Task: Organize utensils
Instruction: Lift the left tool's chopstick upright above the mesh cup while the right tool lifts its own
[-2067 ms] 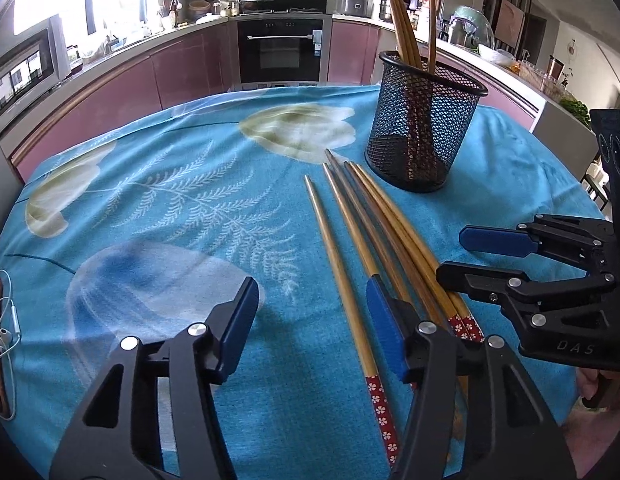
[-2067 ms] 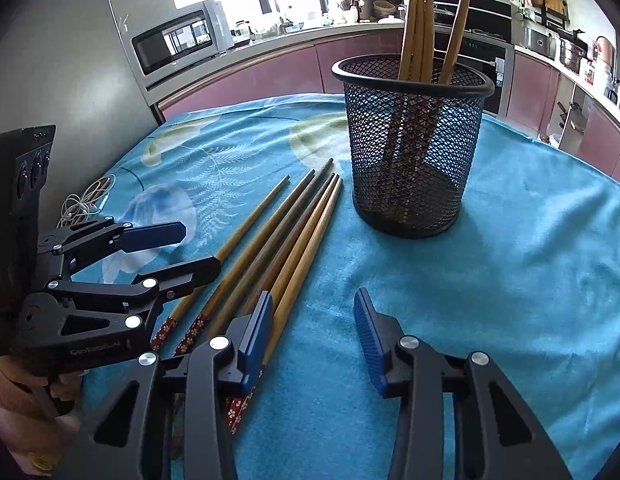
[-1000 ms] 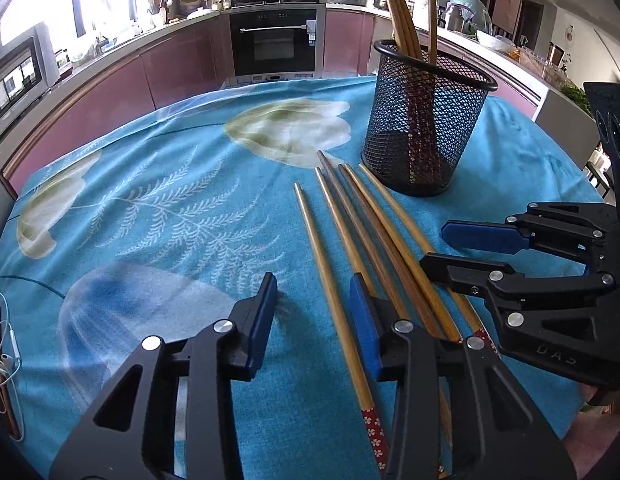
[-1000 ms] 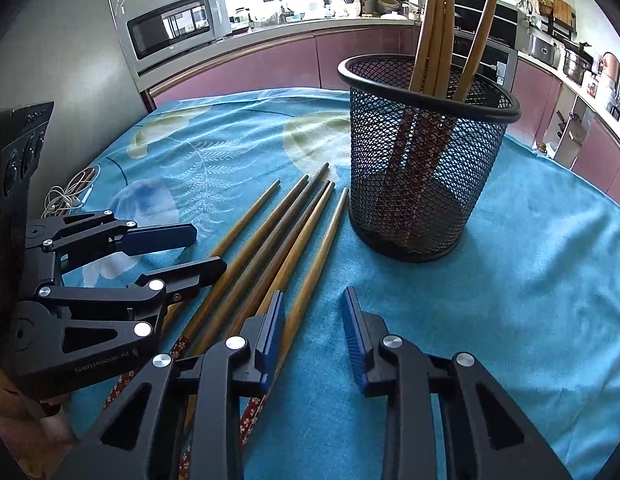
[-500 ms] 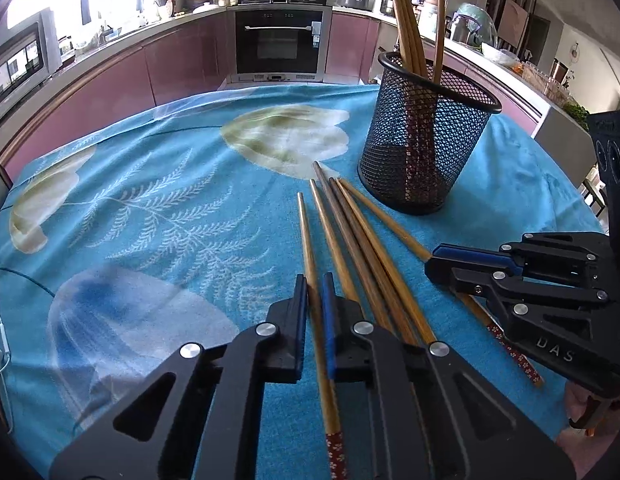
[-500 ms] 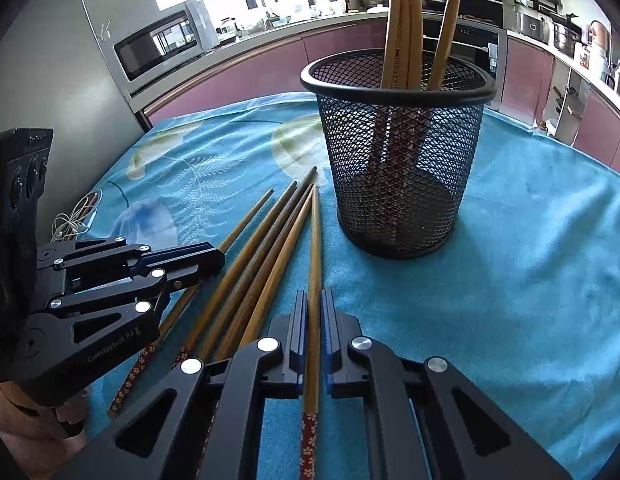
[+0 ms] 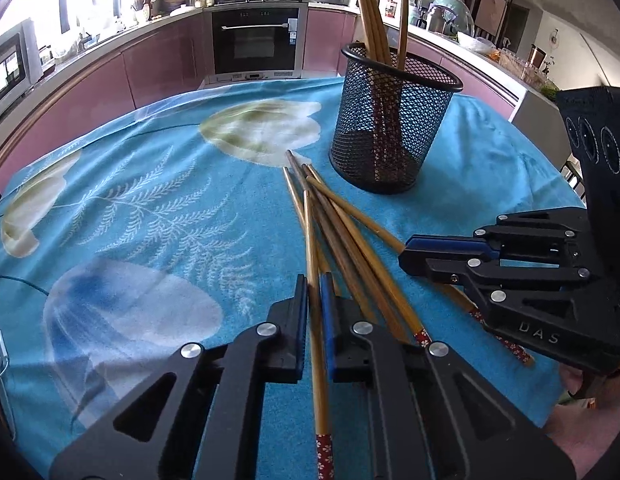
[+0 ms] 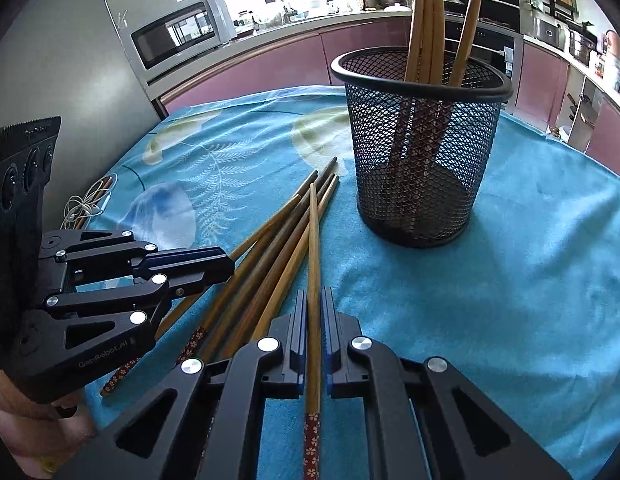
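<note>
One chopstick (image 7: pixel 312 280) is clamped in the closed left gripper (image 7: pixel 313 300); a second chopstick (image 8: pixel 313 264) is clamped in the closed right gripper (image 8: pixel 313 312). Beyond, loose chopsticks (image 7: pixel 349 240) are spread on the blue tablecloth (image 7: pixel 150 200), near the mesh holder (image 7: pixel 393 128)
</note>
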Motion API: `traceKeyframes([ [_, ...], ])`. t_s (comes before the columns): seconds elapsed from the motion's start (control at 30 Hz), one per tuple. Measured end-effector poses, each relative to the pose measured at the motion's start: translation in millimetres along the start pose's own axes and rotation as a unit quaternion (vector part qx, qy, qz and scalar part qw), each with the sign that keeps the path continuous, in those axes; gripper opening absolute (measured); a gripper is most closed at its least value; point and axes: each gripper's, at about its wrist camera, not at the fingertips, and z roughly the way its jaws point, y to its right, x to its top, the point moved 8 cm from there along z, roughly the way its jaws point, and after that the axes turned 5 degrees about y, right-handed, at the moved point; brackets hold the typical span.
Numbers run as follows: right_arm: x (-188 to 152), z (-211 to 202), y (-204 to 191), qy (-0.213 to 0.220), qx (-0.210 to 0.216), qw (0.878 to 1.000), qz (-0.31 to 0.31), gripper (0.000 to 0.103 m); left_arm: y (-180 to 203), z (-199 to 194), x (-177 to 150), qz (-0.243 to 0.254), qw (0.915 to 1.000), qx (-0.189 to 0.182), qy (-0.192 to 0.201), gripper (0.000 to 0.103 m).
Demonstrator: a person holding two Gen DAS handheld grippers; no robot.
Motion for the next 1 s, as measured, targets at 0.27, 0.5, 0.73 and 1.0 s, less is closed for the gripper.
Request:
traceKeyframes([
  [0.27, 2, 2, 0, 0.0, -0.001, 1.0, -0.006, 0.006, -2, 10, 1, 0.001, 0.9999, -0.005, -0.009, 0.01],
  [0.5, 4, -13, -1, 0.018, 0.012, 1.0, -0.005, 0.006, 1, 2, 4, -0.007, 0.9999, -0.014, 0.0, 0.007],
  [0.73, 16, -43, -1, 0.06, 0.025, 0.998, -0.005, 0.006, 8, -27, 22, -0.008, 0.9987, -0.037, 0.033, 0.007],
  [1.0, 27, -71, 8, 0.095, 0.034, 0.995, 0.012, 0.006, 16, -66, 44, -0.012, 0.9946, -0.071, 0.075, 0.007],
])
